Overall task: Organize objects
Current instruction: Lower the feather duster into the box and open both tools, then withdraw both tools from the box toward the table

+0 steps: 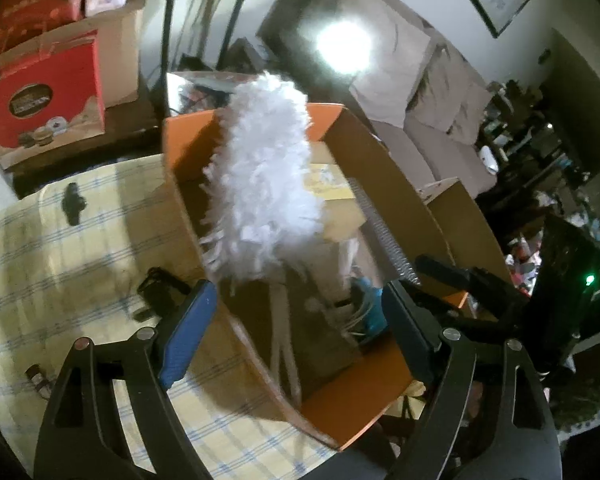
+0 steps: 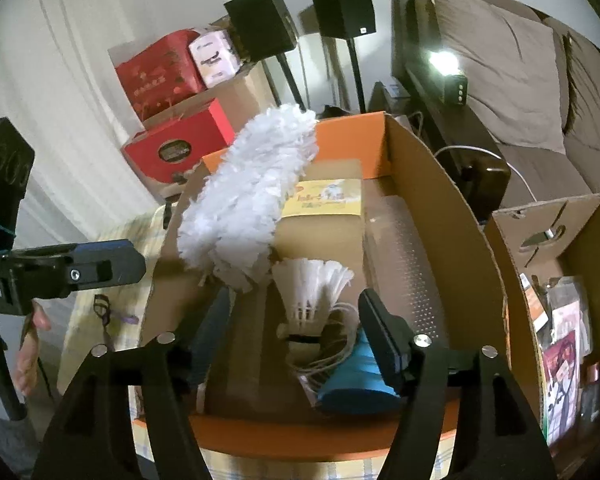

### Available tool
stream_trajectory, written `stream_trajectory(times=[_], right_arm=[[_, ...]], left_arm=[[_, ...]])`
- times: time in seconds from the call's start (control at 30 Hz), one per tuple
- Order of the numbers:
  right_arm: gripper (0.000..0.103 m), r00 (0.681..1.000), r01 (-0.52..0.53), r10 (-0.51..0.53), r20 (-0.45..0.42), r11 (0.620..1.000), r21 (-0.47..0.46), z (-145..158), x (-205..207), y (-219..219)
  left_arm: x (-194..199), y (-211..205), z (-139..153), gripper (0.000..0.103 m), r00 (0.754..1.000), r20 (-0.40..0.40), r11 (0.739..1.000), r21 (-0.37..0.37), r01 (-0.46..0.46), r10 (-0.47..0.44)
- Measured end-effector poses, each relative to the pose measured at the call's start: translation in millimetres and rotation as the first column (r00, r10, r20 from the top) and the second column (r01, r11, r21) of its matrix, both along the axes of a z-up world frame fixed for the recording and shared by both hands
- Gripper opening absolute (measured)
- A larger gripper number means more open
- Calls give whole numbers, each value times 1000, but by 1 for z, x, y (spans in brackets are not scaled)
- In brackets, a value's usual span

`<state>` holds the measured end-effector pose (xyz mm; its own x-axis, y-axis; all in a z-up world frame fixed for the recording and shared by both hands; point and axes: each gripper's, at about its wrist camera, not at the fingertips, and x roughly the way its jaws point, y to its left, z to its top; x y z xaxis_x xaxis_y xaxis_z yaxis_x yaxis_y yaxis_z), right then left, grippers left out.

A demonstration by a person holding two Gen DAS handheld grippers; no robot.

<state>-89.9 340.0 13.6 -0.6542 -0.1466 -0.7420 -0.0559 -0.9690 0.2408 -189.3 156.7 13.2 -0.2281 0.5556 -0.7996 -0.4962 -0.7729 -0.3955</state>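
While both tongs stand wide and hold nothing, the white duster (image 2: 248, 196) leans at frame centre inside the orange box (image 2: 452, 216), its head above the rim. Left tongs (image 1: 296, 332) and right tongs (image 2: 296, 328) hover over the box; a shuttlecock (image 2: 312, 288) lies below the duster.

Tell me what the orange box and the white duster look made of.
Orange box: corrugated cardboard, matte; raw brown inside, a fluted edge shows. White duster: soft fluffy strips, probably synthetic fibre or microfibre; its shaggy head leans on the box's left wall.
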Motion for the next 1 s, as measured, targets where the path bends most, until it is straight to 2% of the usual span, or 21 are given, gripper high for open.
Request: stream_trajectory(times=[0.03, 0.1, 0.27, 0.33, 0.5, 1.0], right_arm=[[71, 1000, -4, 4, -2, 1000, 1, 1, 0, -2], [72, 1000, -15, 15, -4, 1000, 7, 3, -2, -7], [72, 999, -47, 48, -11, 999, 23, 8, -8, -22], [72, 998, -63, 64, -15, 998, 28, 11, -12, -30], [81, 995, -98, 99, -18, 994, 44, 18, -20, -49], [83, 972, -233, 234, -17, 970, 72, 26, -38, -117]], left_arm=[[2, -4, 1, 91, 1000, -12, 1000, -5, -10, 10], [4, -13, 2, 96, 999, -41, 999, -8, -34, 33], [6, -39, 6, 97, 993, -77, 996, -20, -86, 84], [7, -51, 8, 101, 991, -90, 994, -19, -105, 103], [7, -83, 15, 102, 981, -113, 987, -19, -161, 158], [3, -181, -4, 102, 937, -96, 938, -53, -341, 335]])
